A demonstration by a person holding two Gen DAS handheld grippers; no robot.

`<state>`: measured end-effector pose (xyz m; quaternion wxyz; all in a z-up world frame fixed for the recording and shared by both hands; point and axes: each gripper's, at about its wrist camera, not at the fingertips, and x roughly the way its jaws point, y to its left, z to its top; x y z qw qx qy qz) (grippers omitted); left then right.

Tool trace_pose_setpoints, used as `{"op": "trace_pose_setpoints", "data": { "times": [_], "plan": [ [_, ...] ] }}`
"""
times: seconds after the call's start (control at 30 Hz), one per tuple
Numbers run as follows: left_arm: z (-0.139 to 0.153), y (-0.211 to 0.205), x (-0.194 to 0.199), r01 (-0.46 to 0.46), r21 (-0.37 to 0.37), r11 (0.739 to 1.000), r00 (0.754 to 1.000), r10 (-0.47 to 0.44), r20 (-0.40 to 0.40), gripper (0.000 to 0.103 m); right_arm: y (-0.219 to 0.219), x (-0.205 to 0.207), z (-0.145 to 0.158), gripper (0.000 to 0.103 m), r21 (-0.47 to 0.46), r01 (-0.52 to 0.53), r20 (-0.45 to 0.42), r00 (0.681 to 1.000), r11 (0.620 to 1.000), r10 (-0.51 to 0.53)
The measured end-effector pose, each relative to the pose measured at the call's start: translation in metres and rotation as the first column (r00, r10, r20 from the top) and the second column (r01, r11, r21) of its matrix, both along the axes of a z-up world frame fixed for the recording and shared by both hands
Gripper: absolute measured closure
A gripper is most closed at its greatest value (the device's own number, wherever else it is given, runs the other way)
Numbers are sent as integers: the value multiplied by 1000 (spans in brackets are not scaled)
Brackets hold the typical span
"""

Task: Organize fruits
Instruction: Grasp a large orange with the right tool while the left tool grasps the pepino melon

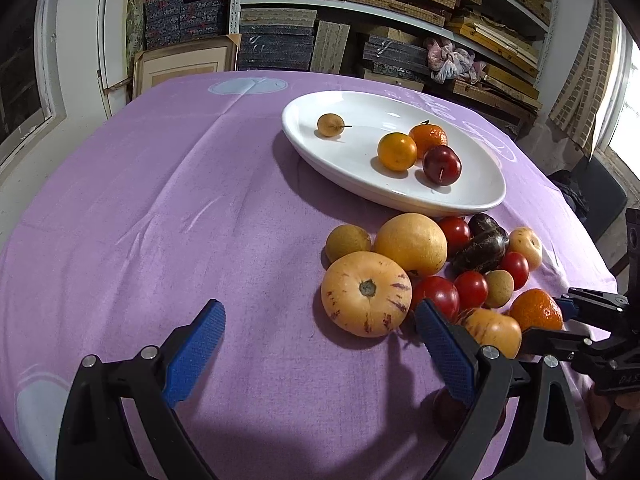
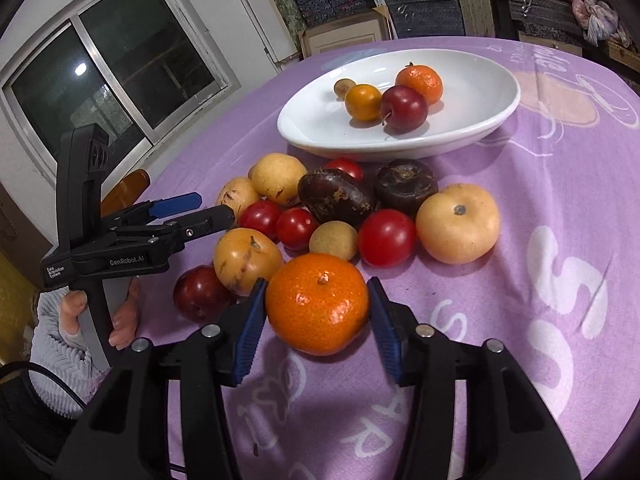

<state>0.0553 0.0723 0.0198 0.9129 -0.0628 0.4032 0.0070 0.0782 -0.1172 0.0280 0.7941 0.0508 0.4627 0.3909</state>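
Note:
A white oval plate [image 1: 476, 200] [image 2: 500, 116] on the purple tablecloth holds two oranges, a dark red plum [image 2: 404, 108] and a small brown fruit [image 1: 330, 125]. A pile of loose fruit lies in front of it: tomatoes, yellow pears, dark purple fruits, a striped yellow melon [image 1: 366, 294]. My right gripper [image 2: 318, 332] straddles a mandarin [image 2: 318, 304] at the pile's near edge, pads close to its sides, a small gap on the right. My left gripper [image 1: 320, 344] is open and empty, just left of the pile; it also shows in the right wrist view [image 2: 188, 208].
Shelves stacked with boxes [image 1: 360, 20] stand behind the table. A window [image 2: 112, 80] is at the left. A dark chair [image 1: 596, 196] stands off the table's right edge. Bare purple cloth [image 1: 160, 220] spreads left of the plate and pile.

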Motion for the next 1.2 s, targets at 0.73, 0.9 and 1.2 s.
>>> {"op": "trace_pose_setpoints", "data": {
  "times": [0.73,0.9,1.2],
  "plan": [
    [-2,-18,13,107,100,989,994,-108,-1,35,5,-16,5,55,-89,-36,58,997,995,41],
    [-10,-7,18,95,76,993,994,-91,-54,35,5,-18,5,55,-101,-40,67,997,994,47],
    [-8,-11,14,143,45,989,989,-142,-32,57,5,-18,6,55,-107,-40,71,996,993,47]
  ]
}}
